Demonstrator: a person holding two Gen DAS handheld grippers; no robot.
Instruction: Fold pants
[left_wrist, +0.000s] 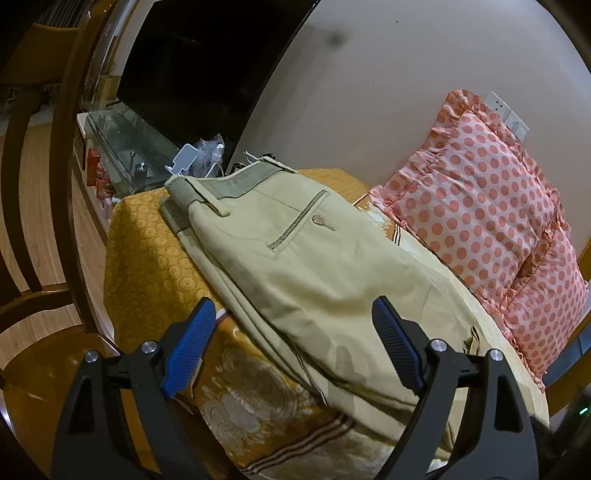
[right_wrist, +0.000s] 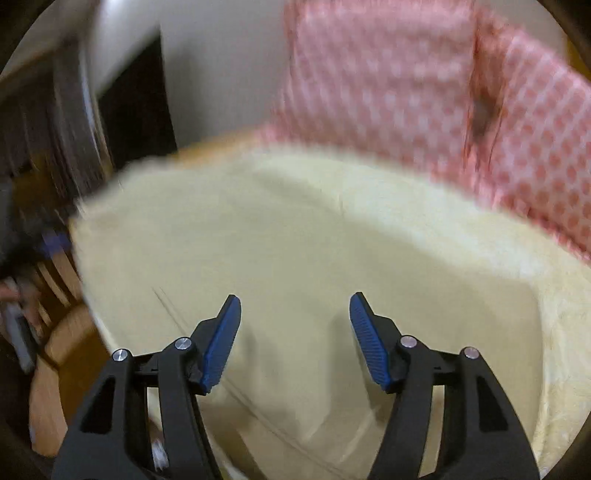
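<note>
Beige pants (left_wrist: 295, 254) lie on a yellow-orange bedspread (left_wrist: 147, 251), waistband at the far end, back pocket with a button facing up, legs running toward me. My left gripper (left_wrist: 293, 325) is open and empty, just above the leg part near the left edge of the cloth. In the blurred right wrist view the pale beige cloth of the pants (right_wrist: 295, 229) fills the middle. My right gripper (right_wrist: 295, 317) is open and empty, close above that cloth.
A pink polka-dot pillow (left_wrist: 491, 206) leans on the wall at the right; it also shows in the right wrist view (right_wrist: 406, 92). A glass stand (left_wrist: 125, 147) with small items and a dark screen (left_wrist: 207, 62) stand beyond the bed. Wooden furniture (left_wrist: 44, 184) is at the left.
</note>
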